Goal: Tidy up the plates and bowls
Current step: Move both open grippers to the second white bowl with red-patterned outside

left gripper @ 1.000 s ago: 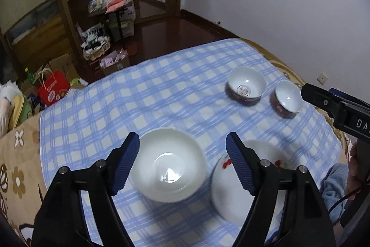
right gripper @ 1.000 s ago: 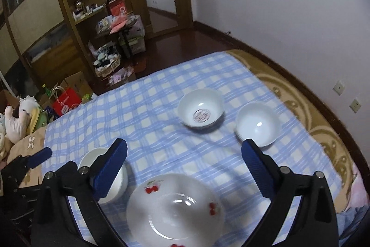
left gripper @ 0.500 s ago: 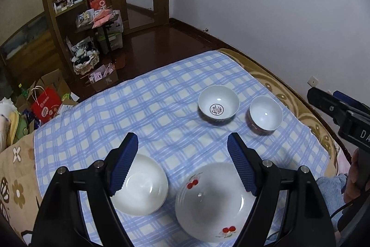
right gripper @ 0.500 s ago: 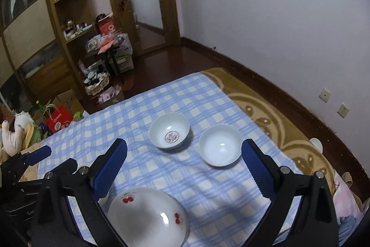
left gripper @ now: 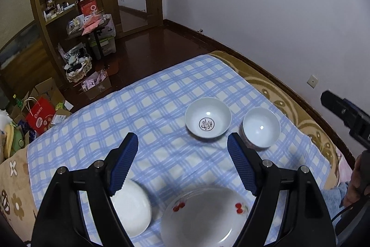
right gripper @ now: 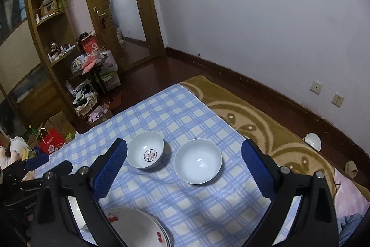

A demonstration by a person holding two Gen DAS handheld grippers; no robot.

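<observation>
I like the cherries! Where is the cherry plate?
In the left wrist view, the cherry plate lies on the checked cloth at the bottom, beside a plain white plate on its left.

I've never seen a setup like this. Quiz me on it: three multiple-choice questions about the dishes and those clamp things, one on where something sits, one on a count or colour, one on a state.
1. Where is the bowl with the dark emblem relative to the plain white bowl, seen from the right wrist camera?
A. To its left
B. Stacked inside it
C. To its right

2. What decorates the large plate?
A. Blue stripes
B. Red cherries
C. Nothing

3. What is the left gripper doing?
A. Clamped on a bowl
B. Clamped on the cloth
C. Open, holding nothing

Answers: 1 A, the two bowls sit side by side, apart, on the checked cloth. 2 B, red cherry clusters show on its rim. 3 C, its blue fingers stand wide apart with only cloth and dishes beyond them.
</observation>
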